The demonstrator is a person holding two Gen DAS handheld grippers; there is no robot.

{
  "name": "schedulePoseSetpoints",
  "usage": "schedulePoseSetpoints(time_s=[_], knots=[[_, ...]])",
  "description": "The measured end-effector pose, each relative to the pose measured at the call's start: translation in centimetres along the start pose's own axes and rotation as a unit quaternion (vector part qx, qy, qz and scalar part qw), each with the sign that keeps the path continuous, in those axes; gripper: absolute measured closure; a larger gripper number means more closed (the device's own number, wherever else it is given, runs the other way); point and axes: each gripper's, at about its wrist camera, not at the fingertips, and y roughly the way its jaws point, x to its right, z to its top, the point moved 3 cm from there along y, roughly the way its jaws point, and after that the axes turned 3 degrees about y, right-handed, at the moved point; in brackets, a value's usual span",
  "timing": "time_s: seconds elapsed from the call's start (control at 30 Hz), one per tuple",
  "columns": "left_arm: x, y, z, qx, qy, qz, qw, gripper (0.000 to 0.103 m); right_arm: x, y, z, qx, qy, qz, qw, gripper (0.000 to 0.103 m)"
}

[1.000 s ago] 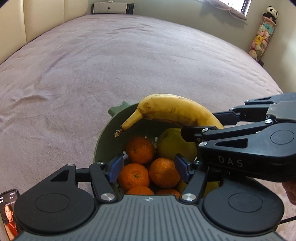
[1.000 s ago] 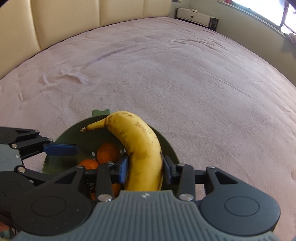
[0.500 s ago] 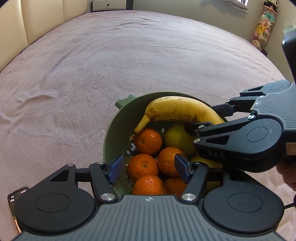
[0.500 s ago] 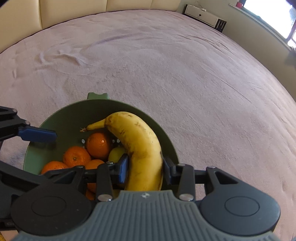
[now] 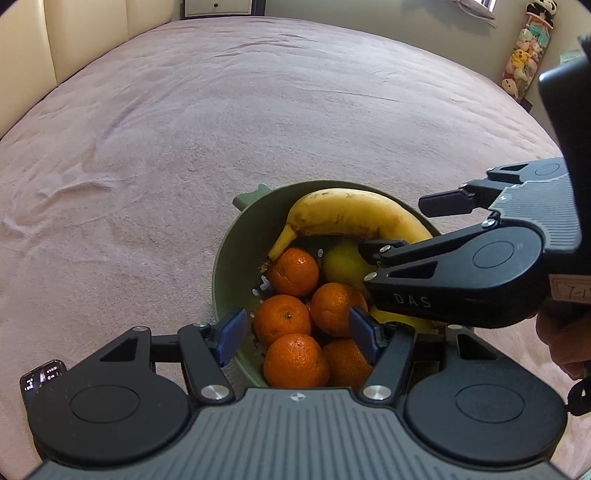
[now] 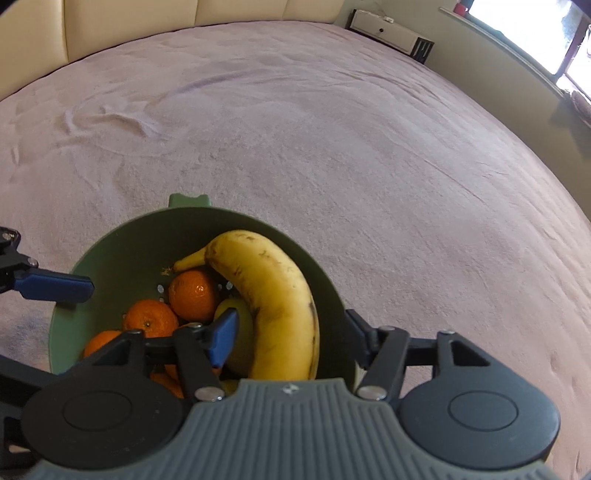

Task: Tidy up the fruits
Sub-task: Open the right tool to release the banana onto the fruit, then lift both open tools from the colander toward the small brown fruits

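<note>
A green colander bowl sits on the pink bedspread and holds several oranges and a yellow-green fruit. A ripe banana lies on top of them along the bowl's far right wall. My right gripper straddles the banana's thick end. Its jaws are opening, and a gap shows on both sides of the banana. My left gripper stands open over the bowl's near rim, with nothing pressed by its blue pads.
The pink bedspread stretches wide on every side of the bowl. A phone lies at the near left. A cream headboard and a white cabinet are at the back, hanging plush toys far right. A hand holds the right gripper.
The right gripper brought the banana down into the bowl, then its jaws spread and let it go. The banana's stem now rests against an orange. The left gripper stays open.
</note>
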Motion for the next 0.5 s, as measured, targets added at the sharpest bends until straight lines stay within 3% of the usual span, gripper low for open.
schedulePoseSetpoints(time_s=[0.3,0.5], knots=[[0.6,-2.3,-0.1,0.036,0.014,0.008,0.9992,0.029,0.5,-3.9,-0.7,0.035,0.024,-0.017,0.999,0.033],[1.6,-4.5,-0.2,0.084,0.028,0.009,0.9961,0.029,2.2,-7.9,-2.8,0.087,0.099,-0.038,0.991,0.032]])
